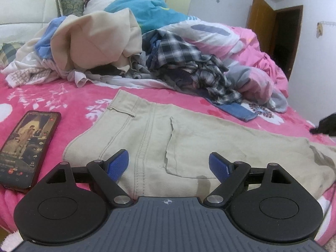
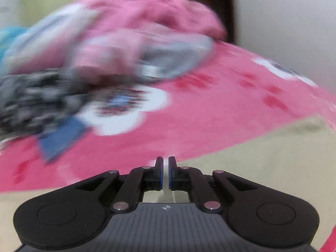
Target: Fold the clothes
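Observation:
Beige trousers lie flat on the pink flowered bedsheet, waist to the left, back pocket facing up. My left gripper hovers low over the seat of the trousers, jaws wide open and nothing between the blue pads. The right wrist view is blurred by motion. In it my right gripper is shut, its pads almost touching with nothing between them, above the edge where the beige trousers meet the pink sheet.
A heap of unfolded clothes, with a plaid shirt and a beige garment, lies behind the trousers. A phone with a lit screen rests at left. A person lies at the head of the bed. A pink quilt is bunched at right.

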Tool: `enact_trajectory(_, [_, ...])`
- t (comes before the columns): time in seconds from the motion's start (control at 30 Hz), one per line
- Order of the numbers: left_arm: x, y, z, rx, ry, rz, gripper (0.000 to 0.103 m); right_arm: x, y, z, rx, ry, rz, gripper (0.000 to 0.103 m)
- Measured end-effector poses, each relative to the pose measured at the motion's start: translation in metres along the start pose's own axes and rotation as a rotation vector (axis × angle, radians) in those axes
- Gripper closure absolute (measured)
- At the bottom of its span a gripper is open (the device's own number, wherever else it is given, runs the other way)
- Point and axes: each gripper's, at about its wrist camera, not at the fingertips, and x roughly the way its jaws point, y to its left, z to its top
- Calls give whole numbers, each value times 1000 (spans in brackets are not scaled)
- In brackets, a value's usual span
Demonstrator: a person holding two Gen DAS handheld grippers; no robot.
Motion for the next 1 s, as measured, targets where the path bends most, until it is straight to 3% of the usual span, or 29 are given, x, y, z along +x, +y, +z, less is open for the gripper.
enact_trajectory(0.13, [0, -4, 3, 7, 14, 23, 18, -45, 59, -30, -197, -3, 269, 67])
enact_trajectory(0.23, [0, -7, 5, 9, 21, 44, 18, -66, 101, -69, -414, 36, 426, 67])
enact_trajectory(0.27, [-1, -8, 6, 14, 22, 50, 18, -67, 108, -81, -489, 54, 438, 67])
enact_trajectory(0.4, [-4, -10, 6, 40, 25, 75, 18, -58, 91, -112, -652, 108, 347, 67])
enact_trajectory(0.47, [-5, -9, 6, 45, 23, 84, 18, -56, 53, -102, -541, 99, 310, 67])
enact_trajectory(0.63, [-6, -8, 6, 47, 21, 100, 18, -59, -37, -73, -237, 67, -70, 68])
enact_trajectory(0.7, [-7, -10, 7, 51, 21, 108, 18, -72, -57, -74, -143, 45, -111, 68])
enact_trajectory(0.8, [-11, -14, 12, 46, 9, 116, 18, -96, -57, -79, -95, -17, -56, 70])
enact_trajectory(1.0, [-18, -37, 26, 76, -4, 55, 16, -125, 16, -84, -166, -120, 262, 70])
